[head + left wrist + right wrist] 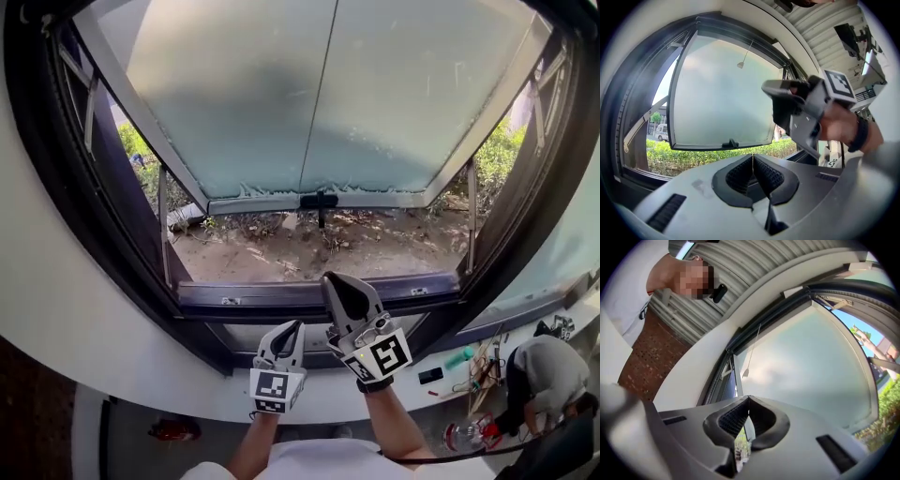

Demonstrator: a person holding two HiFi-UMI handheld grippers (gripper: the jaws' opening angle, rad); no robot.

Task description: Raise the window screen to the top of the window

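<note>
the left gripper (752,158) has its ribbed black jaws pressed flat together with nothing between them, and it points level at the open window. the right gripper (748,399) also has its jaws closed tip to tip on nothing. it is tilted upward and sits just to the right of the left jaws and a little higher (in the left gripper view it fills the upper right, with a hand (839,131) wrapped round it). neither pair of jaws touches the window.

ahead of both jaws, past the dark metal window frame (253,296), a large frosted glass pane (722,93) swings outward from its top edge. a small black handle (731,143) sits at the middle of its lower edge.

above the right jaws, a thin cord ending in a small pale cone-shaped pull (745,373) hangs from the dark top rail of the frame. the window screen (761,324) seems to be gathered up along that top rail, well above both jaws and apart from them, though its mesh cannot be made out.

beyond and below the pane lie bare brown soil (309,244) and a green hedge (693,157). a white van (661,132) stands far off to the left of the left jaws.
</note>
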